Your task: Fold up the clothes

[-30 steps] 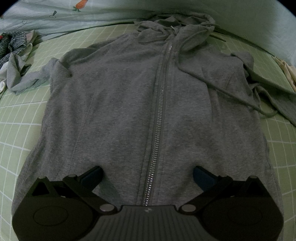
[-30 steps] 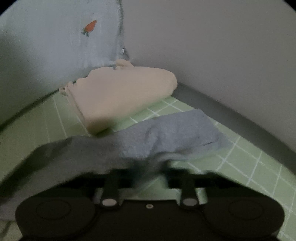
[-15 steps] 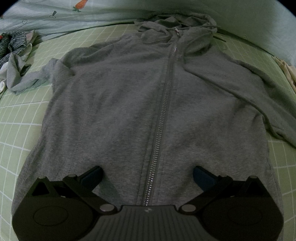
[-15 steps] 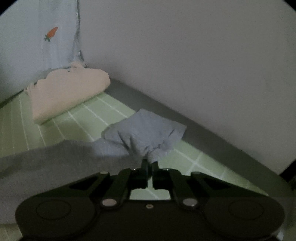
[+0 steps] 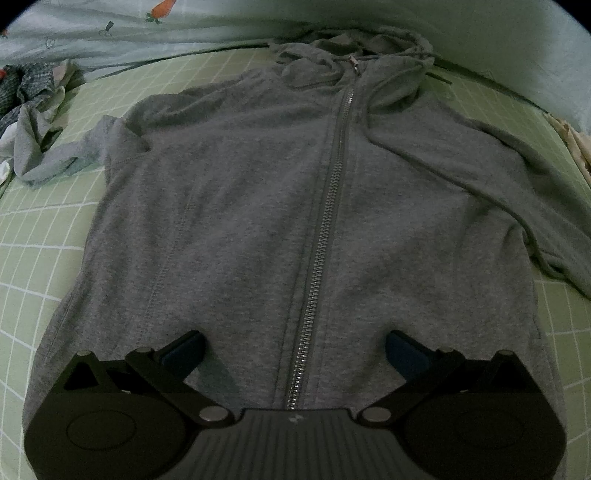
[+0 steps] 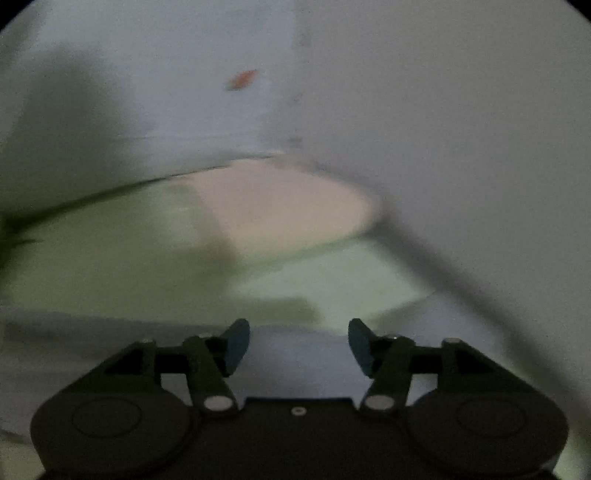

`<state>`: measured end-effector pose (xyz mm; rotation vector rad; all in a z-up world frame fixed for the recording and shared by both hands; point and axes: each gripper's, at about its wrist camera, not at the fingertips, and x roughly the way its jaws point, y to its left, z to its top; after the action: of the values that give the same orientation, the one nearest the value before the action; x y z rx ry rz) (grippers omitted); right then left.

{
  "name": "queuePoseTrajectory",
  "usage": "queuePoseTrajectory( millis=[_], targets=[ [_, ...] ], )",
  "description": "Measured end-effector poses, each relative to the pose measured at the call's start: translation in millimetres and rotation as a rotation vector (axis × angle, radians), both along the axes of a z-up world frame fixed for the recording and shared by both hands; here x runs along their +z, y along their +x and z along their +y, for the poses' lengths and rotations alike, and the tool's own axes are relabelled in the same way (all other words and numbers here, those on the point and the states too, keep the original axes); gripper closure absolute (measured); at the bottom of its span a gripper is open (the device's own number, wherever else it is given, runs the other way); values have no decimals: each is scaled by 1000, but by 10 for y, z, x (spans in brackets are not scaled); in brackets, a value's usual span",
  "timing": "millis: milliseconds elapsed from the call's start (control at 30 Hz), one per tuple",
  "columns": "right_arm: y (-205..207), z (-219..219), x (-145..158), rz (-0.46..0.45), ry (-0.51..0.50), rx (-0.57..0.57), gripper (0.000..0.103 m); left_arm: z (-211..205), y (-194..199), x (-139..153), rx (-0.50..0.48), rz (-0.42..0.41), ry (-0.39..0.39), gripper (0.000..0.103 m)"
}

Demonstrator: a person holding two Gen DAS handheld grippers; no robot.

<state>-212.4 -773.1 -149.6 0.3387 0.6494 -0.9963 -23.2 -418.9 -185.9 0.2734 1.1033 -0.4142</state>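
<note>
A grey zip hoodie (image 5: pixel 240 206) lies face up and flat on the green checked bed sheet (image 5: pixel 37 236), hood at the far end. Its right sleeve (image 5: pixel 535 206) stretches off to the right; the left sleeve (image 5: pixel 55 162) is bunched beside the body. My left gripper (image 5: pixel 293 350) hovers open over the hem, one finger on each side of the zipper (image 5: pixel 325 229). The right wrist view is blurred. My right gripper (image 6: pixel 298 343) is opening, and pale grey sleeve cloth (image 6: pixel 295 369) lies below its fingers, with nothing pinched between the pads.
A crumpled pile of clothes (image 5: pixel 29 85) sits at the far left of the bed. A folded beige garment (image 6: pixel 291 206) lies in the corner by the wall (image 6: pixel 461 129). A pale carrot-print cloth (image 5: pixel 155 26) runs along the bed's head.
My right gripper was shut on the sleeve end, drew it out to the right, then opened and let it go. The sleeve now lies straighter. The left gripper has not moved.
</note>
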Motion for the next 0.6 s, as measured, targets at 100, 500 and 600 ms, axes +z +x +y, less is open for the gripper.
queuePoseTrajectory(
  millis=[100, 500, 600],
  targets=[
    [530, 261, -76, -47, 63, 174, 31, -3, 8, 9, 4, 6, 2, 0],
    [1975, 591, -320, 46, 2, 414, 23, 17, 64, -21, -29, 3, 0, 0],
    [2038, 305, -408, 38, 31, 284, 23, 14, 80, -28, -36, 0, -2, 0]
  ],
)
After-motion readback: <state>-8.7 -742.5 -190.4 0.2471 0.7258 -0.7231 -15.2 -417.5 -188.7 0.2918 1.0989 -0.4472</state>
